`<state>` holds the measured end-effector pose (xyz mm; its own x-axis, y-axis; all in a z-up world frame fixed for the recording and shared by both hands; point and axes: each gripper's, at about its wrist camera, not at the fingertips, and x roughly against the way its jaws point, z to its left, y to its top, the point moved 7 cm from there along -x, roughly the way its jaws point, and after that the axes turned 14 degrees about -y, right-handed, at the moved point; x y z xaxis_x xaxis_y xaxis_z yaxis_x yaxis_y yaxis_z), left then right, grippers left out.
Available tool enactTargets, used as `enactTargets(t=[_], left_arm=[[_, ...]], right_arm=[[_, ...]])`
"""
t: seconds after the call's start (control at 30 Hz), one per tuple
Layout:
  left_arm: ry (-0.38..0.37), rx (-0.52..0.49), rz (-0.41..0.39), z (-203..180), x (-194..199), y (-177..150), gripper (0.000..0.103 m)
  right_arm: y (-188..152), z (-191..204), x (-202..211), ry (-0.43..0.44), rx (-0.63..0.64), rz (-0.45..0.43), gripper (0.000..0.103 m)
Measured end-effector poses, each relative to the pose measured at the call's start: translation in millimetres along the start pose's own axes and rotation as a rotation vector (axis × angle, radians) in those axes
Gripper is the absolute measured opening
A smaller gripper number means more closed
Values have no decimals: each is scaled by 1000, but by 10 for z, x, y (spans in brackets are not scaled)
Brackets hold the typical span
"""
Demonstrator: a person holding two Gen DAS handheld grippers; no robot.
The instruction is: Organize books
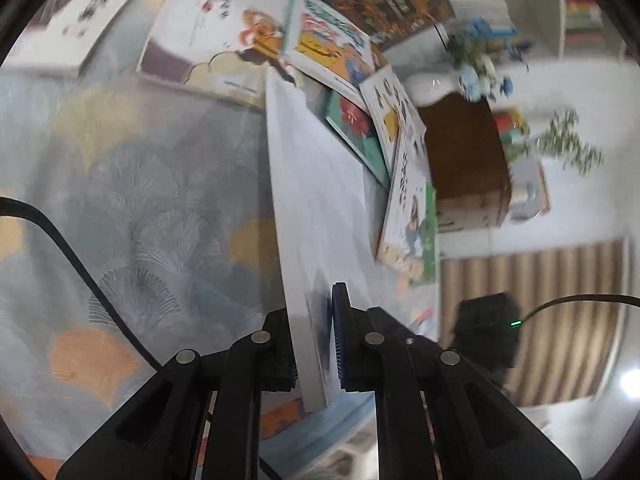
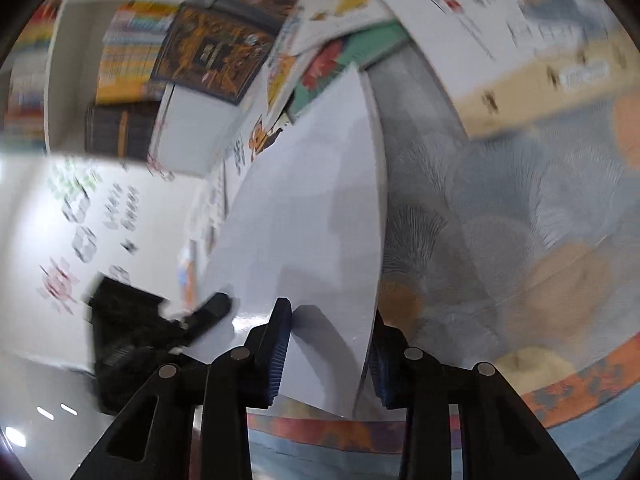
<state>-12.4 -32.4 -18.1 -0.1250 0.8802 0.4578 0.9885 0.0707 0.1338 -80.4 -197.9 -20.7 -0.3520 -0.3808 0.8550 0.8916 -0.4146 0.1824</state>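
Our left hand-held gripper (image 1: 314,344) is clamped tight on the near edge of a thin white book (image 1: 316,208), its blue-ribbed pads pressed against both faces so that the book stands on edge and runs away from us over the patterned cloth (image 1: 132,208). Our right hand-held gripper (image 2: 326,344) reaches the same white book (image 2: 312,208) at another part of its near edge: the book sits between the jaws, which stand a little wider than its thickness, and we cannot tell whether both pads press on it. In the right wrist view the other gripper shows as a dark, blurred shape (image 2: 152,332) at the book's left side.

The cloth, printed with grey, cream and orange fan shapes, covers the surface under both grippers. A black cable (image 1: 72,248) crosses it in the left wrist view.

Beyond the far end of the white book lies a loose heap of picture books: a green one with a red flower (image 1: 352,128), a white one with a cartoon figure (image 1: 408,200) leaning against it, and a large white one with brush lettering (image 1: 216,28). Farther back a dark book with an orange-patterned cover (image 1: 392,0) rests on top of the pile. At the far edge, shelves hold rows of upright books (image 2: 132,52), all blurred.
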Motion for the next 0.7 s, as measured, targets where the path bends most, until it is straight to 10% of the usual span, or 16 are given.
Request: enactTargets(t=[0.2, 0.37, 0.7], left_arm=[[170, -302, -20, -332, 139, -35, 14], [53, -256, -97, -387, 462, 17, 15], [56, -247, -291, -431, 1229, 351, 15]], right_arm=[[-34, 317, 157, -111, 185, -89, 35], [-5, 549, 357, -47, 234, -123, 35], [179, 1537, 293, -37, 460, -161, 35]])
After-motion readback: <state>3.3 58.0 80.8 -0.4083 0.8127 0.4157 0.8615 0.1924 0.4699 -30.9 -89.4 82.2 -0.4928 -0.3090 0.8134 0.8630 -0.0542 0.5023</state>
